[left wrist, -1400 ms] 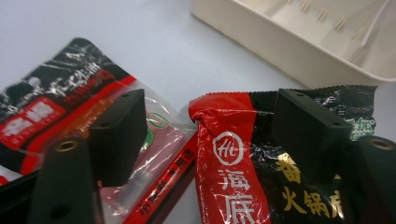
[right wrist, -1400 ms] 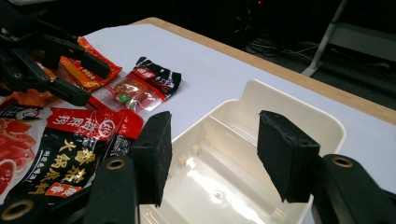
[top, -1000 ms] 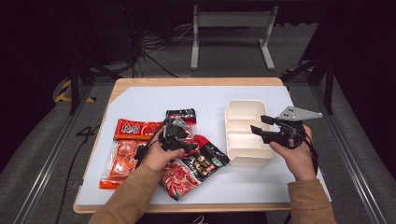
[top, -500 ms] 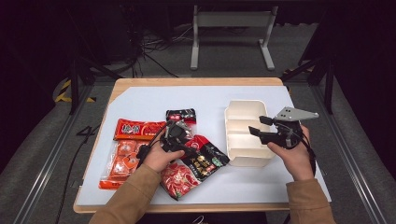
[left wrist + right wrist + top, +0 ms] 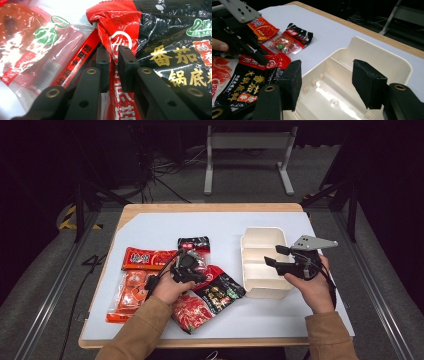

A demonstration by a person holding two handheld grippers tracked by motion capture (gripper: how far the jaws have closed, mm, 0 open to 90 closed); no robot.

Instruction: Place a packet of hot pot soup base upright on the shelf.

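Note:
A red-and-black sauce packet [image 5: 220, 292] [image 5: 172, 50] lies on the white mat among other packets. My left gripper [image 5: 187, 266] [image 5: 113, 53] rests on its upper red edge. Its jaws have just been closing and now pinch a raised fold of that red edge between the pads. The same gripper appears at the far left of the right gripper view [image 5: 254, 53]. My right gripper [image 5: 272, 255] [image 5: 327, 77] hovers open over the near compartment of the white divided tray [image 5: 248, 236] [image 5: 384, 50], with nothing between its pads.
A red packet [image 5: 145, 258], a small black-topped packet [image 5: 194, 243], a clear orange packet [image 5: 131, 290] and another red packet [image 5: 192, 312] surround the left hand. The tray's compartments hold nothing. Bare white mat [image 5: 220, 222] stretches behind the packets.
The left gripper's jaws have closed onto the red edge of the red-and-black packet. Both hands have stayed where they were, and the right jaws look the same.

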